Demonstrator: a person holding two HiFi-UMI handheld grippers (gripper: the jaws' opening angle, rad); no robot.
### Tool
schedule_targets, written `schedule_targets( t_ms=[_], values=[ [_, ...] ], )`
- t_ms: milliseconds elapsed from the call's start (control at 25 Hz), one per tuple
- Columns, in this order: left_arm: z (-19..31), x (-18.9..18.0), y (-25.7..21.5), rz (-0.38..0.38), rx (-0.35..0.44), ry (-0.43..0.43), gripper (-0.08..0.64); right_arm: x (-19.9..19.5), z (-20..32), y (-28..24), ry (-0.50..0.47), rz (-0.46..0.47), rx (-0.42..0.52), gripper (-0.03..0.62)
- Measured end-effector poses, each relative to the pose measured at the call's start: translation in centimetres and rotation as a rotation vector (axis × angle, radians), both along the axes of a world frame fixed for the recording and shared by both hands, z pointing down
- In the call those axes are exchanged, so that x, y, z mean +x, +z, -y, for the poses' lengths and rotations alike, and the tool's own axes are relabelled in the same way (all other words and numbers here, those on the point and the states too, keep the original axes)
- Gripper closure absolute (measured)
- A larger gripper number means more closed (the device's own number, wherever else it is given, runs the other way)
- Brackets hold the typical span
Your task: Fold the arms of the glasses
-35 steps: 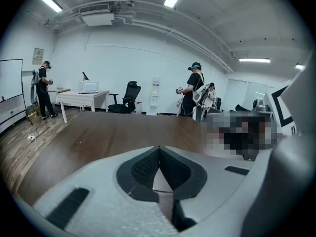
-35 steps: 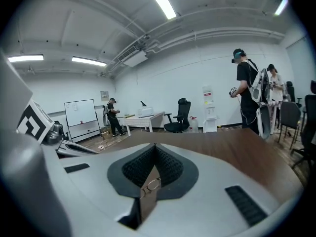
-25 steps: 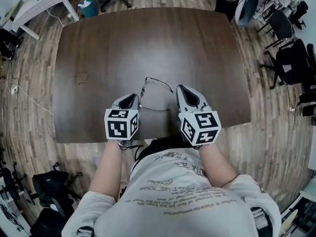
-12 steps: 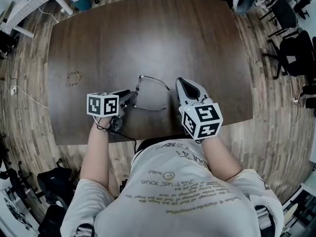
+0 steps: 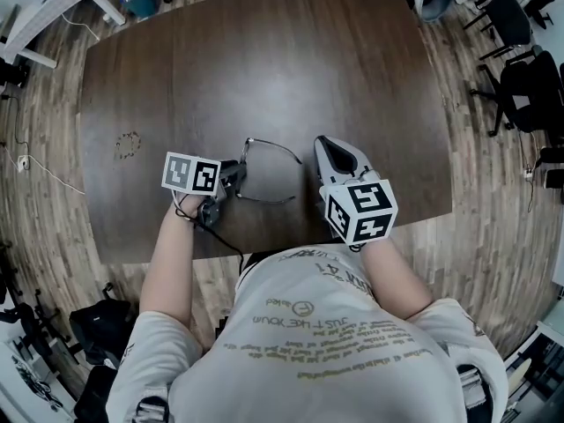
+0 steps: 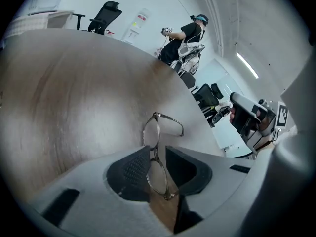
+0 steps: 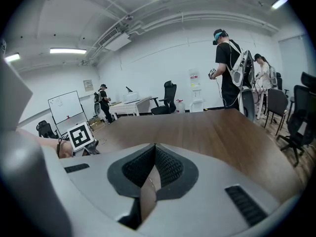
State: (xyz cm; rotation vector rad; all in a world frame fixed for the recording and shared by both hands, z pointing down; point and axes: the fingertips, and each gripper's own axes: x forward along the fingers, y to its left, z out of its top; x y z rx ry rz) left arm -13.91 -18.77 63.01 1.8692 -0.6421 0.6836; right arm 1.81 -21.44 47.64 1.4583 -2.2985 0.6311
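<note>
Head view first: the glasses (image 5: 264, 173) are seen resting on the table (image 5: 352, 69), with both arms (image 5: 280, 147) swung out wide. The left gripper (image 5: 231, 176) is laid on its side right at the glasses' front. The right gripper (image 5: 324, 148) is held just past the arm tips and is kept apart from the glasses. The count is one pair of glasses, two unfolded arms, two grippers and one table.

Over to the left gripper view: the glasses' front is found between this gripper's jaws, which are spread only narrowly. The frame is laid against one pad and a slit of table is shown on the other side, so no firm pinch is judged yet. Two lenses (image 6: 158, 179) are counted, and one arm is traced away from the far one. If the jaws are closed on glass rather than on the rim, a lens could be smeared or popped. If the hold is left loose, the glasses could be spun or slid once an arm is pushed.

Right gripper view: the jaws are pressed together with nothing caught between them, and the glasses are not shown. If an arm is shoved hard or off-line by that closed tip, the hinge could be bent.
</note>
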Motion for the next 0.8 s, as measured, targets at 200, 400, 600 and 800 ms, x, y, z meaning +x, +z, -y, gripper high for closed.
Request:
schedule_targets(
  t_ms=[200, 400, 600, 800],
  values=[
    [-0.3, 0.4, 1.2, 0.053, -0.03, 0.068, 0.462, 0.8, 0.0, 0.3, 0.023, -0.007, -0.003, 0.578],
    [-0.2, 0.7, 1.5, 0.078, -0.071, 0.067, 0.468, 1.4, 0.2, 0.3, 0.034, -0.015, -0.002, 0.577],
    [-0.1, 0.7, 1.8, 0.122, -0.098, 0.019, 0.522, 1.8, 0.1, 0.3, 0.034, -0.014, -0.001, 0.577],
    [-0.3, 0.2, 1.5, 0.109, -0.12, -0.071, 0.526, 1.5, -0.4, 0.2, 0.023, -0.011, -0.002, 0.577]
  ],
)
